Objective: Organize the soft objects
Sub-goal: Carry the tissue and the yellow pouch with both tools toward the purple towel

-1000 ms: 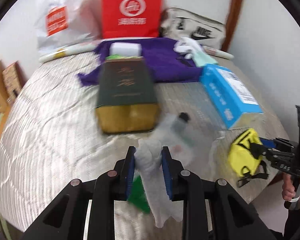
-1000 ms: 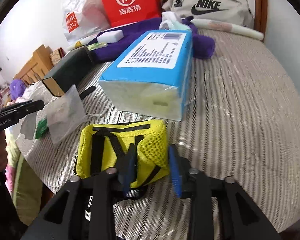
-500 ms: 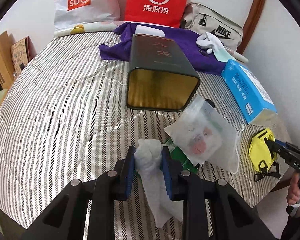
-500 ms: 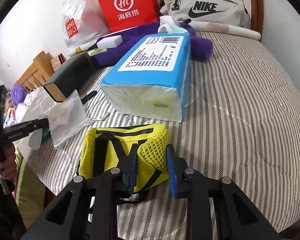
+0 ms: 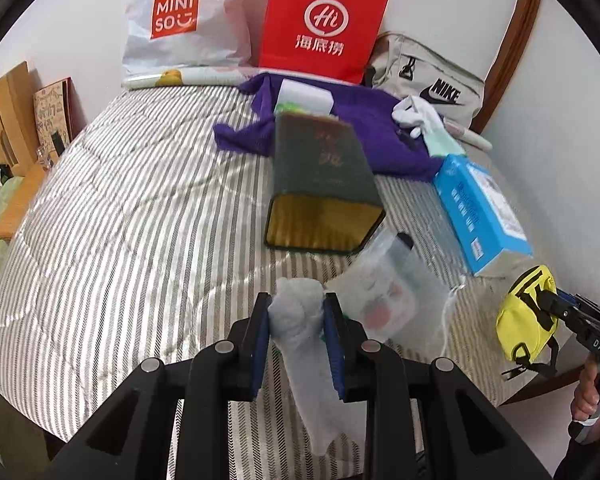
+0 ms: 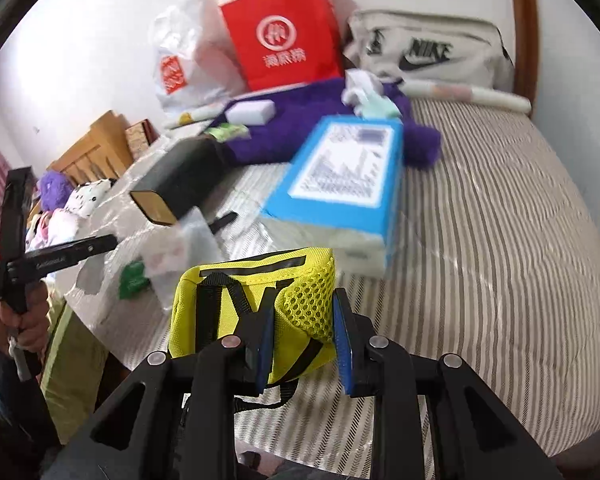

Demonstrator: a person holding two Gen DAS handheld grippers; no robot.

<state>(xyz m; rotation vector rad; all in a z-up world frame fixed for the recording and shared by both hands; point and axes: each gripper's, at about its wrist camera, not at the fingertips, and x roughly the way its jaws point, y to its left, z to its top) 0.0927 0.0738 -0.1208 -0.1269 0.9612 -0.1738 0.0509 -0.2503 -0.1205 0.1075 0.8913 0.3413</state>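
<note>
Label on the blue tissue pack [image 6: 342,168] is smeared unreadable in the right wrist view, the clear plastic bag [image 5: 384,292] is blurry too (contents unclear), and the white cloth's [image 5: 300,320] tail hides behind the gripper.

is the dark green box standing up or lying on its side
Lying on its side. The dark green box rests lengthwise on the striped bedcover, its gold end facing the camera.

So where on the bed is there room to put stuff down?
The striped quilt is bare on the left, from the dark green box out to the bed's edge. In the right wrist view it is also bare right of the blue tissue pack. It is crowded by the purple cloth and the clear plastic bag.
</note>
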